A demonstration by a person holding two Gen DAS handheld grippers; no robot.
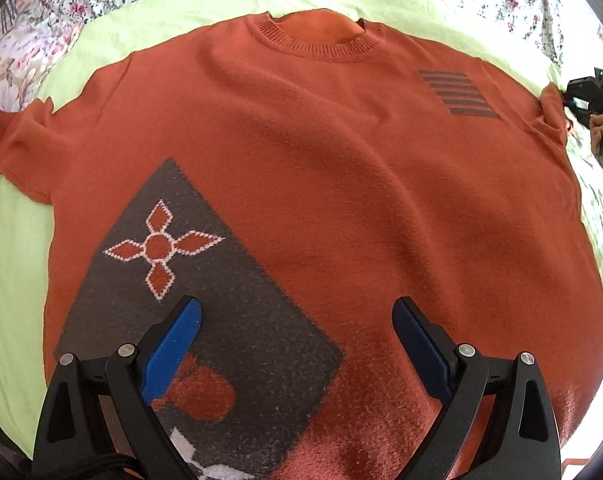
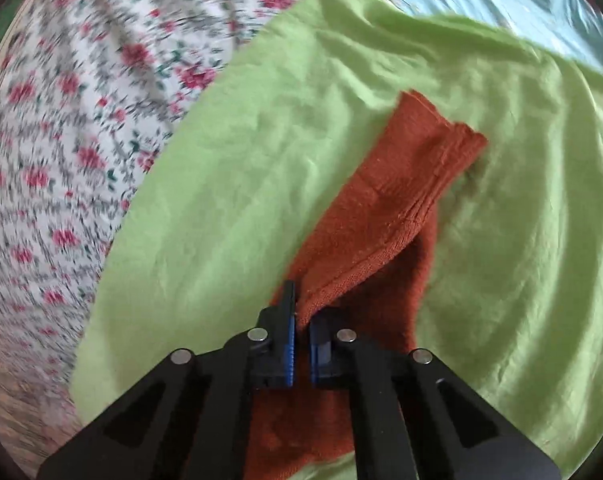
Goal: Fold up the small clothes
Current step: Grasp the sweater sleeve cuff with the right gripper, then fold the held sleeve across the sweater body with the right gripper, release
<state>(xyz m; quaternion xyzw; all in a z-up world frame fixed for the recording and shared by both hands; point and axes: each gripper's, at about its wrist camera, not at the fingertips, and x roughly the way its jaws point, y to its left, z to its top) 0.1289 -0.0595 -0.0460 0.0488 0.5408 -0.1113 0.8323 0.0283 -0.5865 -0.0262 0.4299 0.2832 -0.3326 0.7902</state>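
An orange knit sweater (image 1: 321,160) lies flat, front up, on a light green sheet (image 1: 13,248), neck away from me. It has a grey patch with a flower motif at lower left and grey stripes on the chest. My left gripper (image 1: 297,320) is open and empty above the hem. My right gripper (image 2: 301,320) is shut on the edge of the sweater's sleeve (image 2: 401,184), which stretches ahead over the green sheet (image 2: 221,200). It also shows in the left wrist view (image 1: 565,98) at the sleeve's end, far right.
A floral bedspread (image 1: 81,0) lies beyond and around the green sheet, and fills the left of the right wrist view (image 2: 61,140). A pale blue cloth (image 2: 521,4) lies at the far upper right. The other sleeve (image 1: 17,136) lies spread at the left.
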